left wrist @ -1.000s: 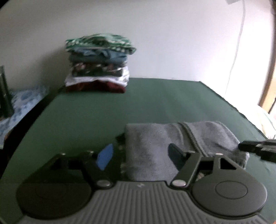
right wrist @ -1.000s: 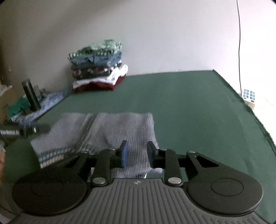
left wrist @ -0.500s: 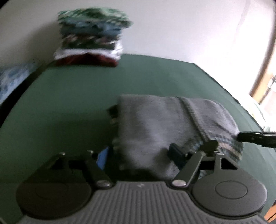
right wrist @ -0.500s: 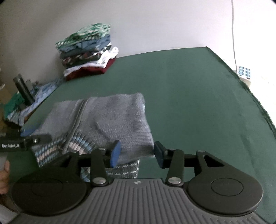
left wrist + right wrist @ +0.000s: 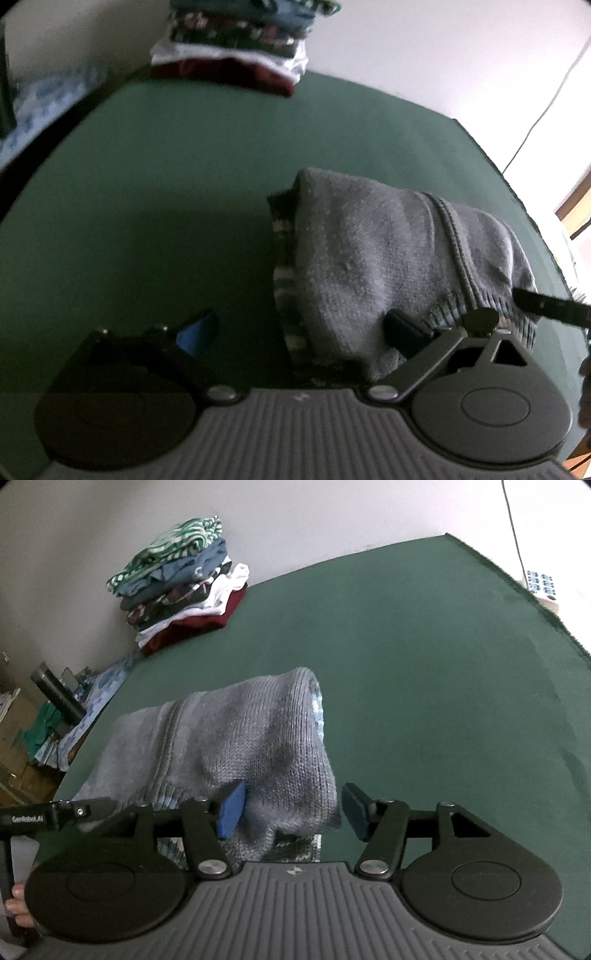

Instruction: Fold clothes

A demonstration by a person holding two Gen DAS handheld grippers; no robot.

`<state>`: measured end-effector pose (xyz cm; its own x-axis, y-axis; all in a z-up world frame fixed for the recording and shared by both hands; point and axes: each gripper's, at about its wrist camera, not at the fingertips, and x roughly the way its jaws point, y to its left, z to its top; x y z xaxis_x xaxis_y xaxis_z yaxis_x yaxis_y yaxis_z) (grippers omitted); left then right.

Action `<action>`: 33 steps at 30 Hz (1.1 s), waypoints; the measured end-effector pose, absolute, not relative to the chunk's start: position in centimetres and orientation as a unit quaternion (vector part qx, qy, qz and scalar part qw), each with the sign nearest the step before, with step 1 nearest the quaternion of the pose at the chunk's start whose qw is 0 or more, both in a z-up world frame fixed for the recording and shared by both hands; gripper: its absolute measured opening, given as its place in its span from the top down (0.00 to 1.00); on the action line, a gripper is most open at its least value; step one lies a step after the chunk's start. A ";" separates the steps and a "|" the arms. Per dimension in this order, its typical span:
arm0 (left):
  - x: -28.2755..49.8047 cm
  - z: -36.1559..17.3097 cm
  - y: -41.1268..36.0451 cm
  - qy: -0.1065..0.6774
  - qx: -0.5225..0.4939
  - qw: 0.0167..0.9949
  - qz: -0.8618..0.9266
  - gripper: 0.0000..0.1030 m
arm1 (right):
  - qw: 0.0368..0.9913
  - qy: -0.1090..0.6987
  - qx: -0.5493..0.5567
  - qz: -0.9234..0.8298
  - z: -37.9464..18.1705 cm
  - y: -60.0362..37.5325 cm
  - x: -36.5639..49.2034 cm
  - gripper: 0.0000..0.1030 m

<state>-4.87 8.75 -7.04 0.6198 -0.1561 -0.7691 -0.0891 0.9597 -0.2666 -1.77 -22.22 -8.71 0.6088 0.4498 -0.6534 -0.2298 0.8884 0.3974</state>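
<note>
Left wrist view shows the left gripper (image 5: 299, 328) jaws, just opening, wide around the folded grey sweater (image 5: 388, 266) on the green bench (image 5: 166, 184). The right gripper (image 5: 291, 808) jaws, also opening, may snag the knit and undo the fold.

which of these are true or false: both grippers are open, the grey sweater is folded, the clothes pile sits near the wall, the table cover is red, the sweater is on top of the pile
1. Both grippers are open. True: the left gripper and right gripper stand wide, clamping nothing.
2. The grey sweater is folded. True.
3. The clothes pile sits near the wall. True.
4. The table cover is red. False: the table cover is dark green.
5. The sweater is on top of the pile. False: it lies on the cover, apart from the pile.
</note>
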 end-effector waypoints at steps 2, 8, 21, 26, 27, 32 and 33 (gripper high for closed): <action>-4.5 -7.0 8.5 0.445 -0.137 0.885 -0.014 0.04 | 0.883 0.402 0.143 0.195 -8.9 -22.2 -1.8 0.42; -3.7 -6.9 7.8 0.465 -0.126 0.876 0.001 0.01 | 0.883 0.400 0.142 0.201 -9.1 -22.1 -2.1 0.41; -2.7 -7.1 7.0 0.465 -0.122 0.877 0.006 0.01 | 0.880 0.400 0.145 0.209 -9.1 -21.4 -2.0 0.43; -2.1 -7.2 7.1 0.463 -0.117 0.878 -0.005 0.01 | 0.882 0.398 0.143 0.209 -9.1 -21.1 -1.8 0.42; -2.0 -7.2 7.1 0.462 -0.116 0.879 -0.008 0.01 | 0.882 0.398 0.142 0.209 -9.1 -21.0 -1.7 0.42; -1.8 -7.3 7.2 0.452 -0.113 0.884 -0.023 0.01 | 0.884 0.395 0.142 0.208 -9.2 -20.7 -1.6 0.41; -1.8 -7.3 7.2 0.452 -0.116 0.884 -0.023 0.01 | 0.884 0.394 0.142 0.207 -9.2 -20.7 -1.7 0.41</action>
<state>-1.82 7.19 -7.33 0.5908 -0.1457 -0.7936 -0.0633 0.9722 -0.2256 -1.66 -20.73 -9.20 0.6036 0.4783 -0.6379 -0.2539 0.8737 0.4149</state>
